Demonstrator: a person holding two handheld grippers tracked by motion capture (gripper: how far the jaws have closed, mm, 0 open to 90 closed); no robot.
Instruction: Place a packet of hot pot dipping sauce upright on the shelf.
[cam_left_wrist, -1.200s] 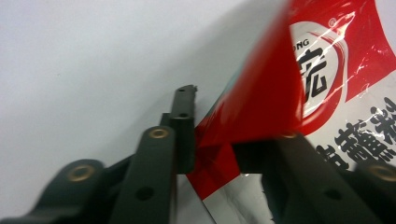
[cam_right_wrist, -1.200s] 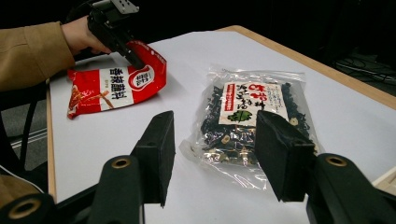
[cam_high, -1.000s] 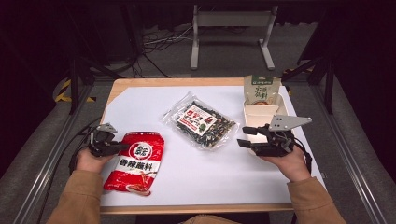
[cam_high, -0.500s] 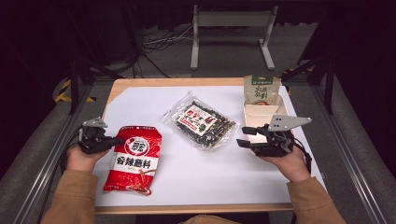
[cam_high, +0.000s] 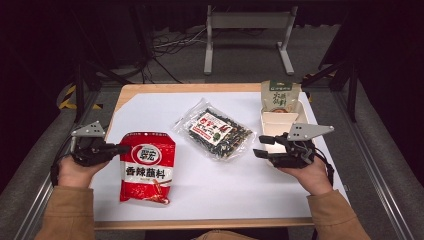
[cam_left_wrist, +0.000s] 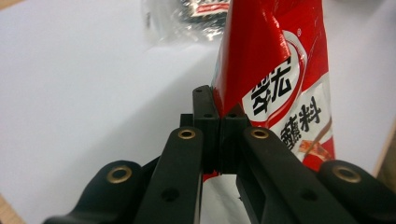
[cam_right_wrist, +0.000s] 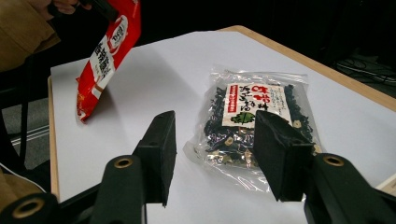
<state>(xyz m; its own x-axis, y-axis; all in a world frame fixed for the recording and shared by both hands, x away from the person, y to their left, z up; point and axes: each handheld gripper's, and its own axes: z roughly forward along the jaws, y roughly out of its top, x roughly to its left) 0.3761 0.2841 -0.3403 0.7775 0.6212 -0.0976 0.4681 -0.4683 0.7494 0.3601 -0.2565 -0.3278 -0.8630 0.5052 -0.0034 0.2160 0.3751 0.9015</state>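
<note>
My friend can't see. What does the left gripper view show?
The left claw is shut on the edge of a red snack bag with white and black writing, above a white table. A clear packet lies blurry behind.

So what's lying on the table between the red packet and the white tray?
In the high view, a clear seaweed packet lies between the red packet and the white tray.

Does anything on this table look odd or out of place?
Only the red packet: the left gripper pinches its edge and one side is lifted off the table. The clear packet lies flat, and nothing is spilled.
</note>
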